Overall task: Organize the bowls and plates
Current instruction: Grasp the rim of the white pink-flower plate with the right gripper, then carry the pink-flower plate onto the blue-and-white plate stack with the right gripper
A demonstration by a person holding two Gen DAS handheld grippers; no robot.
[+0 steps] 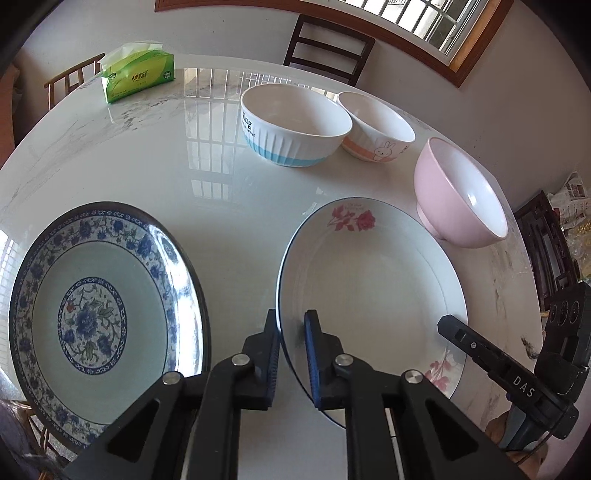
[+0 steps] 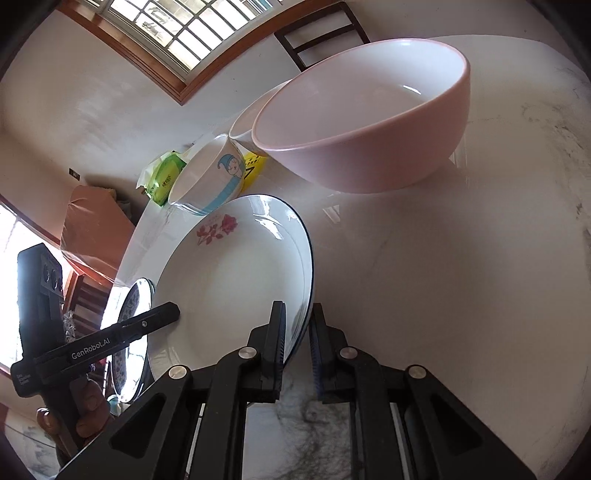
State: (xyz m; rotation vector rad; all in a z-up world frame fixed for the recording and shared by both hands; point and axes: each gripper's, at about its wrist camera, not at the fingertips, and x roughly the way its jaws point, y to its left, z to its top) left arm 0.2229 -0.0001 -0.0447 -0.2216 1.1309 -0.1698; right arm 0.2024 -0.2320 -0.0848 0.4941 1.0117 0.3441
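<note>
A home dining room. A round, glossy marble-look tabletop (image 1: 155, 162) carries household crockery: patterned plates and bowls, one bowl with a cartoon rabbit (image 1: 376, 127). A green pack of tissues (image 1: 138, 72) sits at eleven o'clock. Dark wooden dining chairs (image 1: 328, 50) stand at twelve o'clock, beneath a wood-framed barred window (image 1: 436, 22) at one o'clock.

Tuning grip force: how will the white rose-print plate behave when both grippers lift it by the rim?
The white rose-print plate looks rigid glazed ceramic, so it probably won't flex. Its glossy rim may slip between the pads. With left gripper and right gripper on opposite edges, uneven lifting could tilt it.
</note>
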